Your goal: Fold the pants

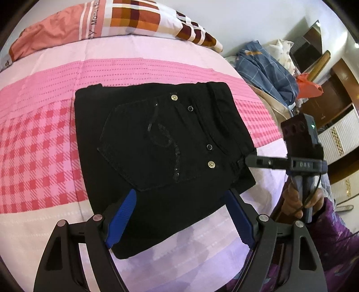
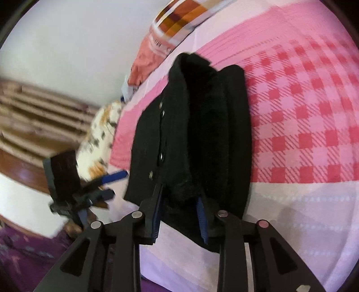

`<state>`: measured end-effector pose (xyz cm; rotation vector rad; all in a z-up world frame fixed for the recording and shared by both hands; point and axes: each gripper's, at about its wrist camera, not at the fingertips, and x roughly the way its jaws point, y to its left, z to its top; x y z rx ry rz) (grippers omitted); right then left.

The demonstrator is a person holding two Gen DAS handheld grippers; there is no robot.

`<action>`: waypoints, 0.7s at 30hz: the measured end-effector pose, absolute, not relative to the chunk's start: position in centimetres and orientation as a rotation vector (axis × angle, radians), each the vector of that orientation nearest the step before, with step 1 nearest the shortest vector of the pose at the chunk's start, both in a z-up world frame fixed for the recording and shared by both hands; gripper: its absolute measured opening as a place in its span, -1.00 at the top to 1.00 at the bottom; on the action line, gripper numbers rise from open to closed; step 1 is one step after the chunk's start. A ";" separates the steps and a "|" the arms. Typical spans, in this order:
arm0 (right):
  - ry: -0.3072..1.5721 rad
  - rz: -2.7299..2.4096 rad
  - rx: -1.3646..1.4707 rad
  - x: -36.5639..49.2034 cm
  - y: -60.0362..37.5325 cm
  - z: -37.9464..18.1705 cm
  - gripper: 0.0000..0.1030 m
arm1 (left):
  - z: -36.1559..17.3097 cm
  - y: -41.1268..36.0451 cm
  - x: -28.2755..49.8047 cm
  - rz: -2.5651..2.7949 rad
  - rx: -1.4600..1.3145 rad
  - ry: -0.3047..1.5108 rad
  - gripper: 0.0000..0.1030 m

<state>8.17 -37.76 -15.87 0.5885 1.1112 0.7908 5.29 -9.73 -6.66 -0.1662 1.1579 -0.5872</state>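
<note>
Pants (image 1: 161,143), black and already folded into a thick rectangle, lie on the bed (image 1: 40,143) over its pink checked cover, back pocket up, with metal rivets (image 1: 211,164) showing along the pocket edge. The left tongs (image 1: 179,215) hang over the near edge of the bundle with their blue pads (image 1: 122,219) spread wide, one on each side, pressing on nothing. The right tongs (image 2: 179,215) come in from the waistband side at the corner of the stack; their jaws stand only a little apart, a fold of the black cloth sits between them, and I cannot tell whether the pads still press on it. In the left view those right tongs (image 1: 251,160) touch the right corner of the pants, with a hand (image 1: 294,200) wrapped round the handle below and a purple patterned sleeve (image 1: 332,235) behind it. A plaid pillow (image 1: 143,20) lies at the head of the bed, and a heap of blue checked clothes (image 1: 267,67) sits beyond the far side.
</note>
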 end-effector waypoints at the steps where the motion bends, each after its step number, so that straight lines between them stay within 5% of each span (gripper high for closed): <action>1: 1.117 0.789 0.538 7.9 -37.2 -15.5 0.53 | -6.8 -9.6 5.3 -0.585 -0.164 1.160 -0.58; 5: 1.127 0.790 0.422 7.0 -35.9 -14.4 0.97 | -6.9 -9.8 5.5 -0.576 -0.163 1.177 -0.58; 8: 1.125 0.805 0.357 5.6 -35.7 -13.4 0.97 | -6.7 -9.5 5.6 -0.572 -0.173 1.167 -0.58; 14: 1.060 0.747 0.620 6.3 -40.8 -14.5 0.87 | -7.0 -9.4 5.6 -0.569 -0.192 1.176 -0.58; 21: 1.095 0.707 0.646 8.6 -40.2 -15.8 0.52 | -6.7 -9.8 5.3 -0.576 -0.175 1.171 -0.58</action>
